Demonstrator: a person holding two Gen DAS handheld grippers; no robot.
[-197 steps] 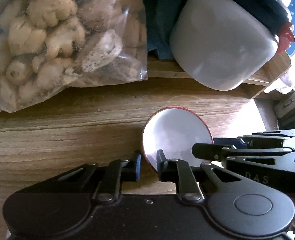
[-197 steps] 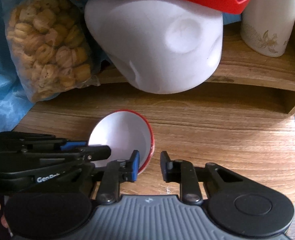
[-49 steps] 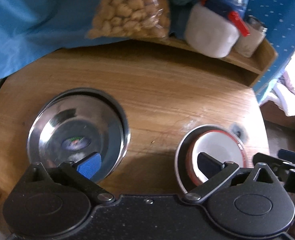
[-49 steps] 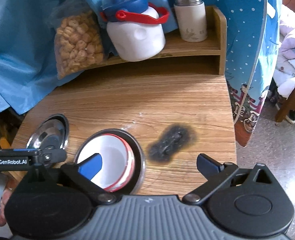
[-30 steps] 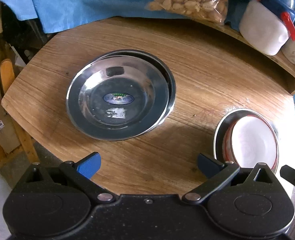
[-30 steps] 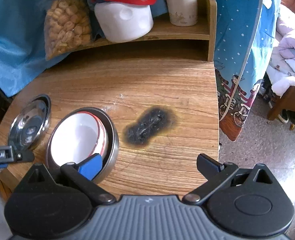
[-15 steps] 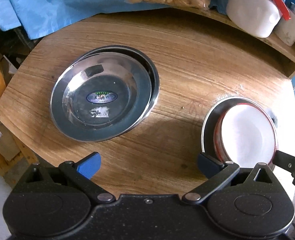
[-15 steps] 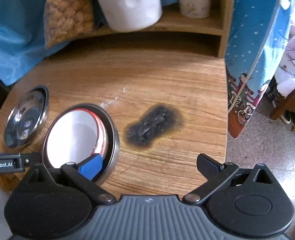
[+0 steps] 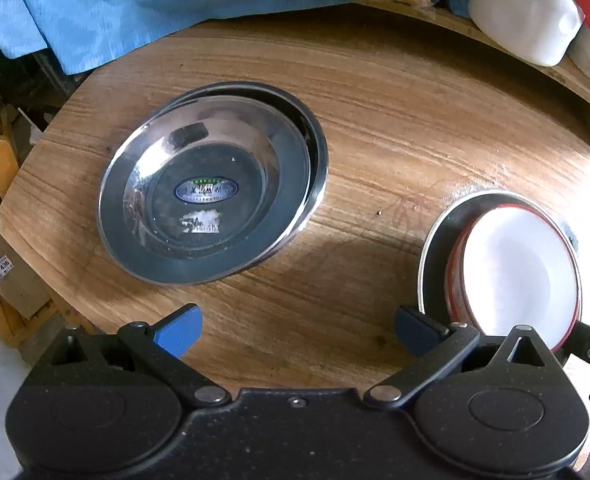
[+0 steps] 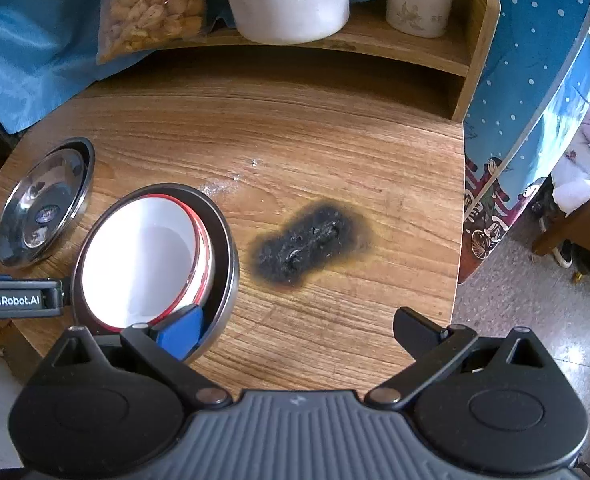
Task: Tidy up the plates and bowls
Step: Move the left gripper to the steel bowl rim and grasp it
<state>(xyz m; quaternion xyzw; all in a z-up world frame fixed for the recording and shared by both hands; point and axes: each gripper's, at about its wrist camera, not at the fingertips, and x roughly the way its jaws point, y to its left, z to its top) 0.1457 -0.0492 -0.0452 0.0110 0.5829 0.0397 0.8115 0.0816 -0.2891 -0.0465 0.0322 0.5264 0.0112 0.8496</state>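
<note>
Two stacked steel plates (image 9: 211, 188) lie on the left of the round wooden table (image 9: 395, 112); they also show in the right wrist view (image 10: 43, 204). White red-rimmed bowls (image 9: 519, 276) sit nested inside a steel bowl (image 9: 431, 248) at the right; in the right wrist view the white bowls (image 10: 143, 252) fill the steel bowl (image 10: 225, 264). My left gripper (image 9: 295, 326) is open and empty above the table's near edge between the two stacks. My right gripper (image 10: 295, 326) is open and empty, its left finger over the steel bowl's rim.
A black burn mark (image 10: 311, 244) stains the table right of the bowls. A wooden shelf (image 10: 415, 52) at the back holds a white jug (image 10: 291, 0), a cup (image 10: 419, 0) and a bag of snacks (image 10: 151, 4). Blue cloth (image 9: 95, 8) hangs behind.
Both grippers stay open and empty. The left camera has shifted slightly, so the plates and bowls sit a little more to the right and closer. The right view has barely moved.
</note>
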